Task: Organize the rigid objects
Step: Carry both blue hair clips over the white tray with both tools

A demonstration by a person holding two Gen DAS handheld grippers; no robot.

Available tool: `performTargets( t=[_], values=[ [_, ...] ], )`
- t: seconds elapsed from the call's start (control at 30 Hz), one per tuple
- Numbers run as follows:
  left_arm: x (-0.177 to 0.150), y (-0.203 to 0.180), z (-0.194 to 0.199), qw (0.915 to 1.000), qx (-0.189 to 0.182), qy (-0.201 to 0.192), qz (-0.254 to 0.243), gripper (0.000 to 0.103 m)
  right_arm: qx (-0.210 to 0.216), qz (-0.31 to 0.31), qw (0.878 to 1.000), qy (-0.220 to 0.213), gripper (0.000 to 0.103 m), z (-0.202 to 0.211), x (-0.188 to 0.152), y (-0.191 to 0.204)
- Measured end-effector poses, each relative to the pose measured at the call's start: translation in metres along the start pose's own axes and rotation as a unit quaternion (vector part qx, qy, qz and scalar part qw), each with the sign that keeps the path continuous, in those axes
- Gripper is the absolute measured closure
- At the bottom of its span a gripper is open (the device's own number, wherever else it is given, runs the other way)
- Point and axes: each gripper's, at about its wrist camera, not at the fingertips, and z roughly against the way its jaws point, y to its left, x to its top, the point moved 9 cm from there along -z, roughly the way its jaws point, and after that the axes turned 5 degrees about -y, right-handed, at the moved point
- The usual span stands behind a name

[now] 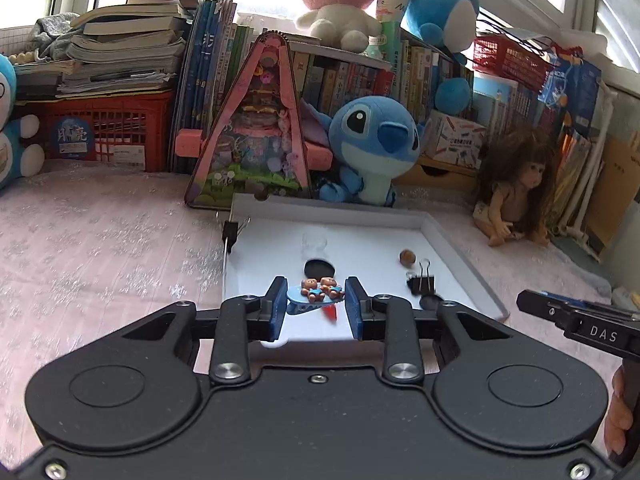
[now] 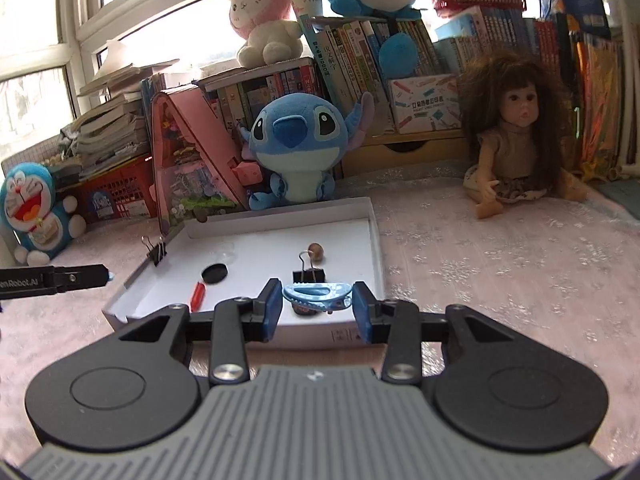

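Pink cloth under white tray point(image 2: 376, 240) with binder clip point(image 2: 308, 274); both jaws pinching blue hair clips point(image 2: 318, 296).

"das" on right gripper point(image 1: 592, 316) side.

Daylight from blown-out windows point(image 2: 48, 4) behind, glare on white tray point(image 1: 452, 240), soft shadows, strong fisheye bending at edges, corners vignetted, slight blur.
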Motion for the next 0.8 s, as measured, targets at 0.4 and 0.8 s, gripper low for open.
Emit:
performTargets(
  t=[0.4,0.8],
  values=[
    [0.050,-0.016,-0.094,0.9984,-0.017,0.054,0.001,0.074,0.017,-0.007,0.997,0.074,0.060,-0.079,0.049,-0.004],
    [0.052,-0.008,-0.197,0.9936,0.003,0.111,0.018,0.074,0.006,0.008,0.990,0.138,0.060,-0.171,0.050,-0.001]
  ],
)
